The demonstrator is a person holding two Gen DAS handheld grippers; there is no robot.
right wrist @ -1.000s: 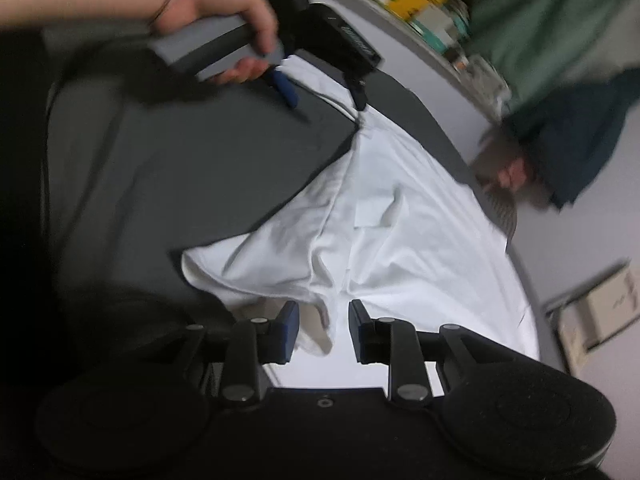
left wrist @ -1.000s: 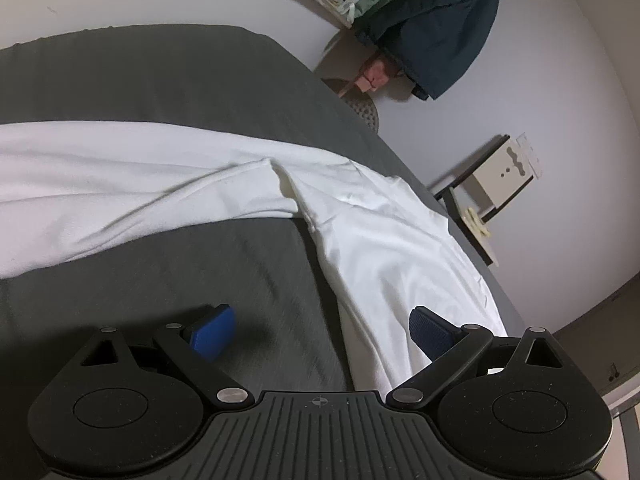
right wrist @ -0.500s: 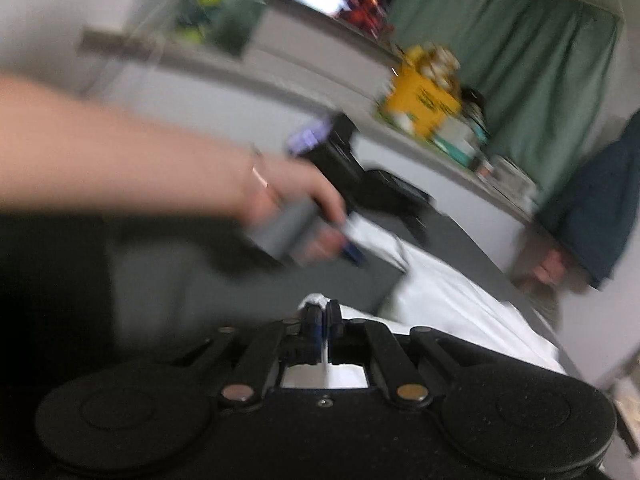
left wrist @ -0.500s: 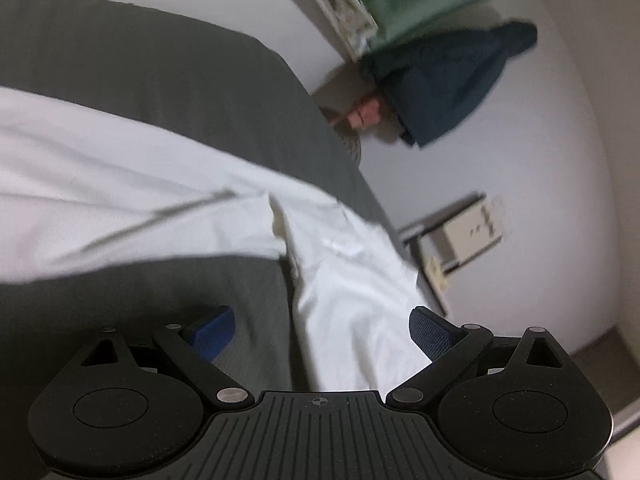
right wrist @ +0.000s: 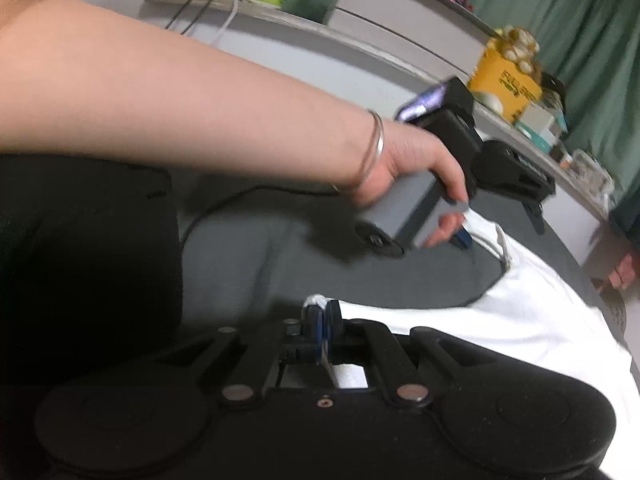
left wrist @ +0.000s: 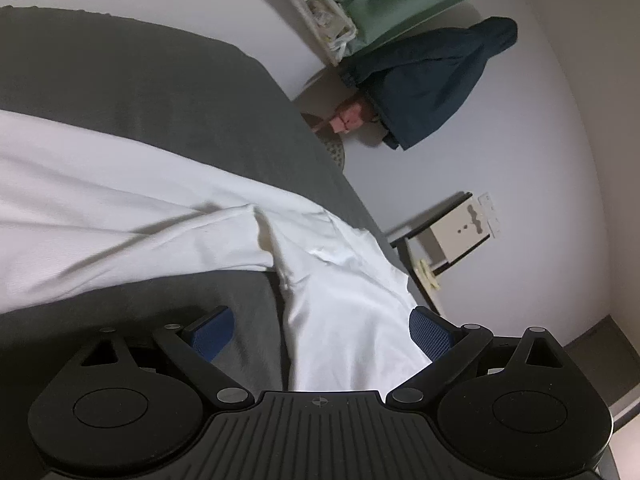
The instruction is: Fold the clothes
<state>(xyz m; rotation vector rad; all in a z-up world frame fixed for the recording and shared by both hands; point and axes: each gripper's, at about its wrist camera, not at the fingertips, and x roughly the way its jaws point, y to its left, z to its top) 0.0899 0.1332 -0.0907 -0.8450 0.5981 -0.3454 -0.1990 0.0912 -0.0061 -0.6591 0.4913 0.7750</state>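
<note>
A white shirt [left wrist: 168,220] lies spread on a dark grey bed [left wrist: 152,80]. My left gripper [left wrist: 320,330] is open, its blue pads wide apart just above the shirt's near part, holding nothing. In the right wrist view my right gripper [right wrist: 322,316] is shut on a pinched fold of the white shirt [right wrist: 500,304], lifted off the bed. The left gripper [right wrist: 516,184] also shows there, held in a hand with a bracelet, above the shirt's far part.
A dark blue jacket [left wrist: 432,92] hangs on the wall past the bed's end. A small side table [left wrist: 448,236] stands by the bed's right edge. A shelf with a yellow box [right wrist: 504,88] and green curtains [right wrist: 580,40] runs along the far wall.
My right gripper has closed on a fold of the shirt and lifted it. My left gripper has stayed open and shifted slightly over the shirt.
</note>
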